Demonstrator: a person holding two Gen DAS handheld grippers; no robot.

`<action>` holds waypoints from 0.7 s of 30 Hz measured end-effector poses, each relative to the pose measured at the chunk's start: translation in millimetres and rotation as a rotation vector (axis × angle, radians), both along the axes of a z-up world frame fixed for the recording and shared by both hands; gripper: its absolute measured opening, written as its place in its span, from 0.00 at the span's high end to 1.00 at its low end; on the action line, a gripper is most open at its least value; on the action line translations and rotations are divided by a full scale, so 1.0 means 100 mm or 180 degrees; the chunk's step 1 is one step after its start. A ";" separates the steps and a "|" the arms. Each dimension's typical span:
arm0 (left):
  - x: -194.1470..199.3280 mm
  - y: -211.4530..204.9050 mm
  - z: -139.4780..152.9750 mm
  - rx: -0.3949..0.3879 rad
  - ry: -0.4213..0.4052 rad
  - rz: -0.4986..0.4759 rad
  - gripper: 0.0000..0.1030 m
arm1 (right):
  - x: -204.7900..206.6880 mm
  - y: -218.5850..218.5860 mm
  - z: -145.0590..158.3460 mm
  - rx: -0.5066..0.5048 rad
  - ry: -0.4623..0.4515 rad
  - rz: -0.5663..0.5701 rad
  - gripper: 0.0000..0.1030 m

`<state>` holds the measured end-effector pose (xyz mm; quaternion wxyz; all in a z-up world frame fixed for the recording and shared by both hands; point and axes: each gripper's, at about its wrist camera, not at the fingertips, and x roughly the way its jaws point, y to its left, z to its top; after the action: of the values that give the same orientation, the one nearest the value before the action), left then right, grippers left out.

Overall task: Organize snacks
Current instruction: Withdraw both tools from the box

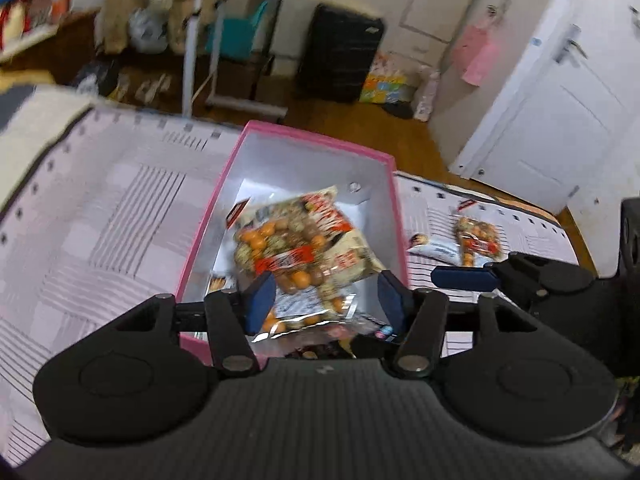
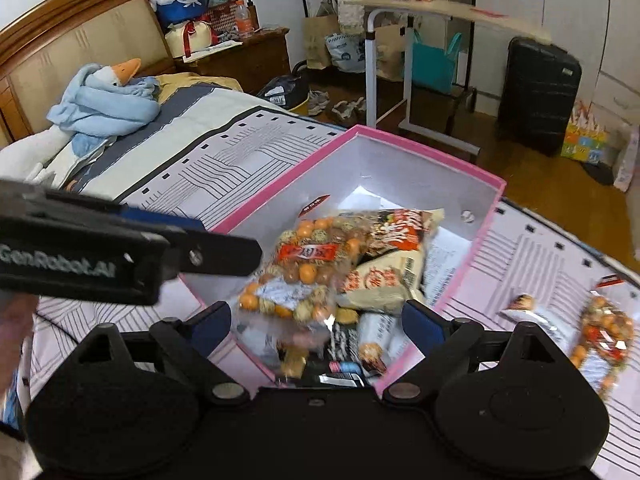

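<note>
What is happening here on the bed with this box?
A person holding two grippers is sorting snack packets into a pink box on the bed. A clear bag of mixed nuts lies on the packets inside. The left gripper and the right gripper both stand open above it. Another nut bag still lies outside.

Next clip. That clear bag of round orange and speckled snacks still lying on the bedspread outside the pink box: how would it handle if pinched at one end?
The clear bag of round snacks would probably sag, since its film looks thin and creased. The glossy plastic may slip between pads. The loose balls inside would likely shift toward the low end.
</note>
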<state>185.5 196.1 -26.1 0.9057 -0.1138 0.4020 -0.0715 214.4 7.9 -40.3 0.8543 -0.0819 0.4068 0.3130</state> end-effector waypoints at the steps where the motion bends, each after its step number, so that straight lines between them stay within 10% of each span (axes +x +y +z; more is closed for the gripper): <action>1: -0.05 -0.04 0.06 0.0031 -0.0038 -0.0035 0.43 | -0.06 -0.06 0.04 -0.0012 -0.0034 0.0003 0.08; 21: -0.34 -1.37 0.58 0.0257 -0.0404 -0.0785 0.28 | -0.44 -1.97 0.44 0.0358 -0.0327 -0.0907 0.08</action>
<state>151.8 59.5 31.9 0.9175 -0.0223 0.3573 -0.1731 170.6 -188.9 3.4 0.9130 0.0087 0.3520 0.2062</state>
